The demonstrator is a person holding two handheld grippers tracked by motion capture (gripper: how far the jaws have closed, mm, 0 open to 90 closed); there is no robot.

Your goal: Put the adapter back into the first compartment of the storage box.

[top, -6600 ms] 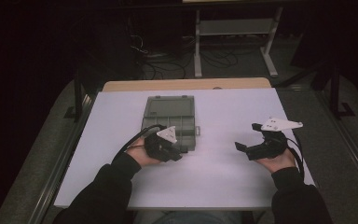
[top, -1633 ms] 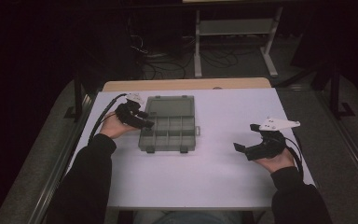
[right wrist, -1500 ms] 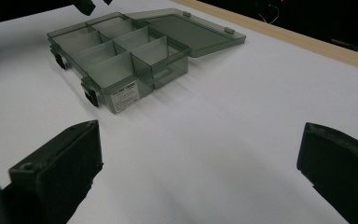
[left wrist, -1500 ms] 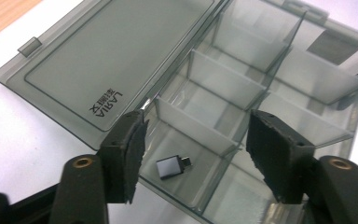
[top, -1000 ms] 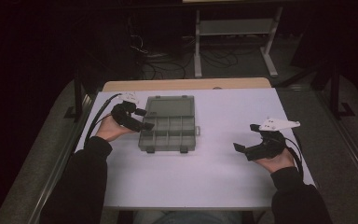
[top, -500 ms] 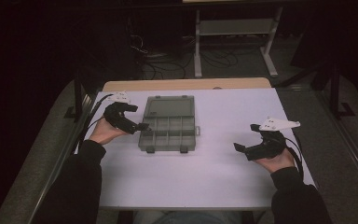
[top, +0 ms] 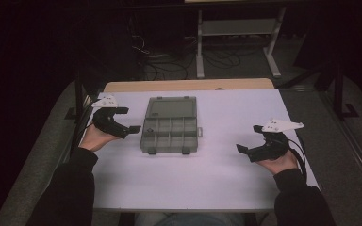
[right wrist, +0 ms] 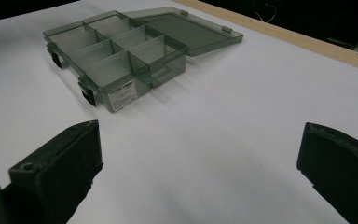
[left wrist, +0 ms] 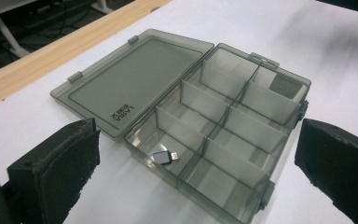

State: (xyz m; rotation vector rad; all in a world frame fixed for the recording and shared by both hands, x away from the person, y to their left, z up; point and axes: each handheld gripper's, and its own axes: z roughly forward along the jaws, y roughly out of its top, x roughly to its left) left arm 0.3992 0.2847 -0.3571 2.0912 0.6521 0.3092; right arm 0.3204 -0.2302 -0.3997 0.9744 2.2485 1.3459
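Note:
A smoky grey compartment box (top: 169, 134) lies open on the white table cover, its lid (left wrist: 130, 88) folded flat toward the far side. A small black USB-like piece (left wrist: 164, 157) rests in one near-left compartment. My left gripper (top: 129, 120) hovers just left of the box, apart from it. Its jaws have just been opening and now stand wide, with nothing held between them (left wrist: 198, 168). My right gripper (top: 247, 139) sits well to the right of the box, also open and empty (right wrist: 198, 168). From there the box (right wrist: 116, 56) shows farther off.
The white cover (top: 217, 179) spans the table, with a wooden edge (top: 188, 85) along the back. Behind the table are a metal frame (top: 235, 33) and loose cables (top: 169, 61) on a dark floor. Dark posts stand at both sides.
My left gripper has drawn back leftward off the box's left edge and its jaws have spread wider. The right gripper and the box have stayed put.

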